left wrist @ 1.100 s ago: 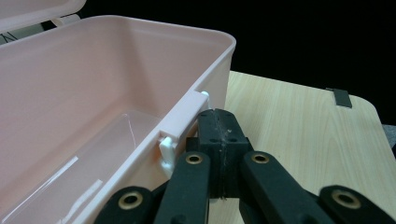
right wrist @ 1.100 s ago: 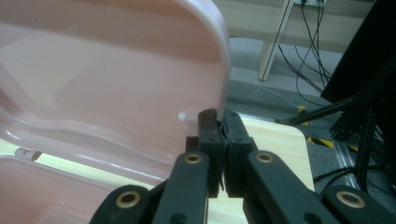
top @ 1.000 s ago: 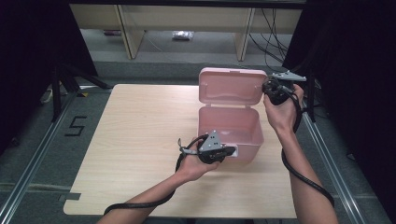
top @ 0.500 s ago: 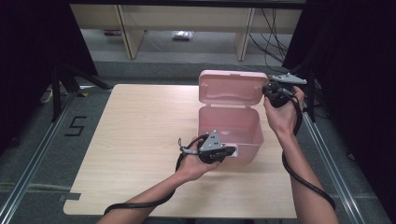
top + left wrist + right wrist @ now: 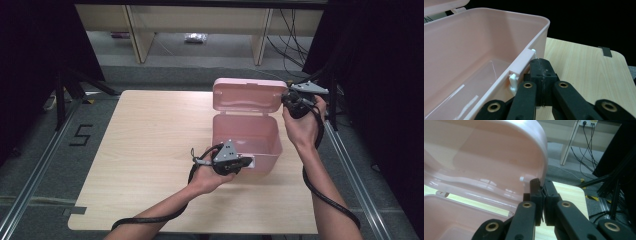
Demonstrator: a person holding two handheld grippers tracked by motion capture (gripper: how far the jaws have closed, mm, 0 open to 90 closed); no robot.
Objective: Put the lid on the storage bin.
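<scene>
Even overhead light falls on the pale table (image 5: pixel 140 165), dark surroundings left and right; soft glare streaks the pink box (image 5: pixel 484 182); near jaws look slightly blurred

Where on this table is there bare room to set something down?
The whole left half of the table is bare, from its left edge to the pink box. A strip along the near edge is free between the forearms. It is crowded at the right, around the box, its raised lid and both grippers.
</scene>
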